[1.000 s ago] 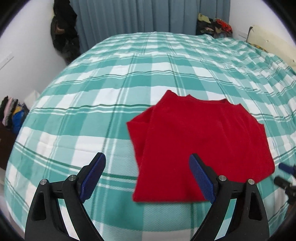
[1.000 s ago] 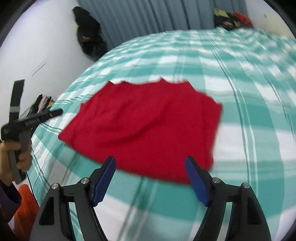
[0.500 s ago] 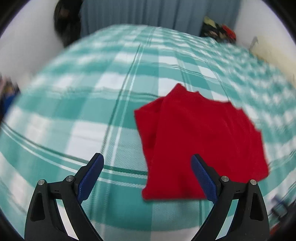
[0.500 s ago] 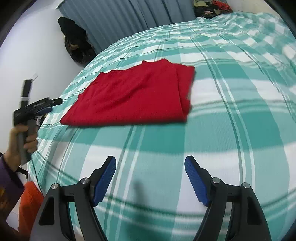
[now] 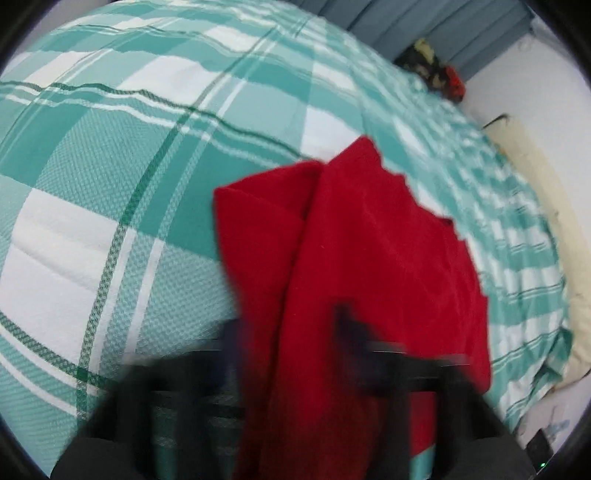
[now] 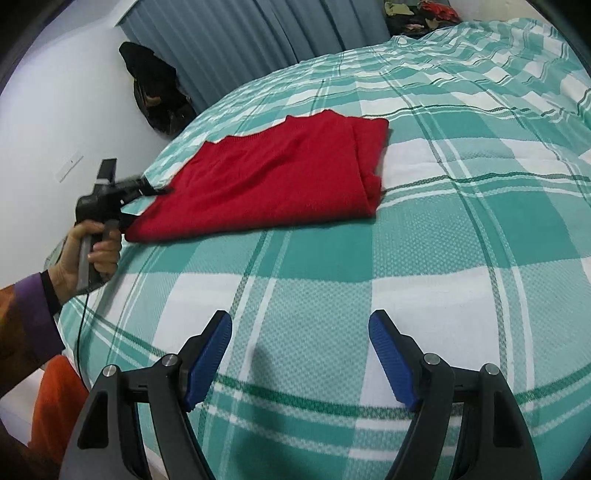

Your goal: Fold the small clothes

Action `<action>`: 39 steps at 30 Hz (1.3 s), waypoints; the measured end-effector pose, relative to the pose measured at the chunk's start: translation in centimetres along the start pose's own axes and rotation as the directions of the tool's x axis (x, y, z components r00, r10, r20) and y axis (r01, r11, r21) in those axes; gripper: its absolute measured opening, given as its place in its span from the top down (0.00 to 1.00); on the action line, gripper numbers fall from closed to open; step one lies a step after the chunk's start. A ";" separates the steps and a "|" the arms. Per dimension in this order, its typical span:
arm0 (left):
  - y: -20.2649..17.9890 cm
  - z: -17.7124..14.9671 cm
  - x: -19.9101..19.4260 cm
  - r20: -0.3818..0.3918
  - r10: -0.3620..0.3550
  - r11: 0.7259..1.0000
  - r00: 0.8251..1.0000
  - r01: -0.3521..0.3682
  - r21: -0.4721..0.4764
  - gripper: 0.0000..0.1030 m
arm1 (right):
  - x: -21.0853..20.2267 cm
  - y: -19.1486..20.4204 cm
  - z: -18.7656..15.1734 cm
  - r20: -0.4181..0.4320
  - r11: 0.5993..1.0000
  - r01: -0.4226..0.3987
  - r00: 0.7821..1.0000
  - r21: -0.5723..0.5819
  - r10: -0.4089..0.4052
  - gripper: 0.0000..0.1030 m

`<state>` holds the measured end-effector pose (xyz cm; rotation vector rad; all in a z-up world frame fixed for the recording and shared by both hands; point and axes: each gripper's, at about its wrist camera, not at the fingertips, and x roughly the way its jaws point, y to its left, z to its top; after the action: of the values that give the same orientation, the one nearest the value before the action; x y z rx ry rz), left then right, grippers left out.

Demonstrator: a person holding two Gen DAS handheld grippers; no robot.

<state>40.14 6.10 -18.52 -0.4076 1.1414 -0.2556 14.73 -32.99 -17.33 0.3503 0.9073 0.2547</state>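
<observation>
A red garment (image 5: 369,258) lies folded flat on the green-and-white checked bedspread (image 5: 110,184). In the left wrist view my left gripper (image 5: 288,332) is blurred and low over the garment's near edge; its jaws are closing with the red cloth between them. The right wrist view shows that left gripper (image 6: 147,203), in a person's hand (image 6: 92,254), nipping the near left corner of the red garment (image 6: 277,177). My right gripper (image 6: 301,354) stands open above the bare bedspread (image 6: 443,258), a good way short of the garment, with nothing between its fingers.
A grey-blue curtain (image 6: 240,33) hangs behind the bed. Dark clothes (image 6: 155,88) hang on the white wall at the left, and a heap of clothes (image 6: 417,11) lies at the far corner. Something orange (image 6: 55,398) sits below the bed's near left edge. A cream pillow (image 5: 554,240) lies beyond the garment.
My left gripper has dropped and rolled down onto the garment's near edge, and its jaws have come together on the cloth. The right gripper drew back off the garment onto bare bedspread, then held still.
</observation>
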 end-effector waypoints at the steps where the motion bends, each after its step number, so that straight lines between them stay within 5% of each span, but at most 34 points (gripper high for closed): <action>1: -0.4 0.1 -0.3 -0.002 0.004 1.000 1.000 -0.004 -0.011 0.91 | 0.0 -0.1 0.0 0.005 1.000 -0.003 1.000 0.002 0.003 0.26; 6: -10.5 0.7 -5.0 0.098 0.072 0.981 0.993 -0.088 0.172 0.92 | -1.2 -0.7 -0.3 0.050 1.000 -0.017 0.999 0.019 0.016 0.26; 9: -19.5 -0.1 -5.8 0.136 0.071 0.936 0.988 -0.113 0.334 0.92 | -1.8 -1.4 -0.3 0.074 0.999 -0.029 0.997 0.041 0.026 0.26; 13: -29.2 -3.5 -1.2 0.134 0.095 0.865 0.986 -0.149 0.479 0.92 | -2.7 -2.6 -0.2 0.108 0.995 -0.041 0.994 0.089 0.031 0.26; 16: -32.0 -6.3 4.6 0.096 0.132 0.855 0.987 -0.163 0.493 0.89 | -3.2 -3.6 -0.2 0.123 0.994 -0.030 0.992 0.109 0.016 0.26; 19: -33.1 -9.9 11.3 -0.026 0.227 0.838 0.974 -0.182 0.514 0.70 | -3.5 -4.7 -0.2 0.132 0.991 -0.005 0.991 0.134 -0.013 0.26; 20: -33.6 -10.8 11.3 -0.003 0.238 0.820 0.971 -0.200 0.536 0.65 | -3.7 -5.2 -0.1 0.139 0.989 0.005 0.990 0.148 -0.026 0.26; 23: -33.9 -11.2 6.2 0.015 0.088 0.838 0.996 -0.082 0.540 0.26 | -4.7 -6.9 0.1 0.177 0.979 0.020 0.983 0.203 -0.056 0.26; 25: -32.0 -10.2 0.3 0.067 -0.036 0.865 0.997 -0.003 0.502 0.16 | -5.1 -7.9 0.4 0.189 0.972 0.027 0.979 0.235 -0.073 0.26; 27: -29.3 -9.1 -3.8 0.163 -0.066 0.885 0.984 -0.017 0.465 0.11 | -4.9 -8.6 1.1 0.186 0.963 0.017 0.980 0.270 -0.070 0.26; 29: -25.7 -7.7 -6.4 0.284 0.017 0.906 0.959 -0.135 0.400 0.13 | -4.5 -8.4 2.3 0.186 0.959 -0.015 0.982 0.282 -0.039 0.26; 31: -23.6 -7.3 -6.4 0.323 0.094 0.896 0.942 -0.222 0.385 0.30 | -4.3 -6.4 4.4 0.215 0.977 -0.024 0.976 0.213 -0.023 0.26; 33: -23.6 -7.9 -5.0 0.300 0.099 0.870 0.949 -0.229 0.437 0.44 | -4.1 -3.0 7.4 0.254 0.998 -0.036 0.967 0.048 0.023 0.29; 35: -24.6 -9.6 -2.9 0.264 0.057 0.836 0.963 -0.191 0.515 0.52 | -3.4 0.3 10.2 0.253 0.987 -0.112 0.958 -0.113 0.138 0.50; 37: -25.1 -11.2 -0.4 0.192 0.046 0.802 0.980 -0.151 0.578 0.59 | -0.9 2.1 12.4 0.176 0.965 -0.170 0.963 -0.199 0.206 0.73; 39: -24.6 -12.8 3.6 0.083 0.126 0.780 0.989 -0.150 0.607 0.60 | 3.8 1.0 13.1 0.028 0.976 -0.143 0.988 -0.166 0.150 0.80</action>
<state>30.05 -19.79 -15.18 0.2530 0.9790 -0.4696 27.42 -33.18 -12.24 0.2694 0.8160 0.4542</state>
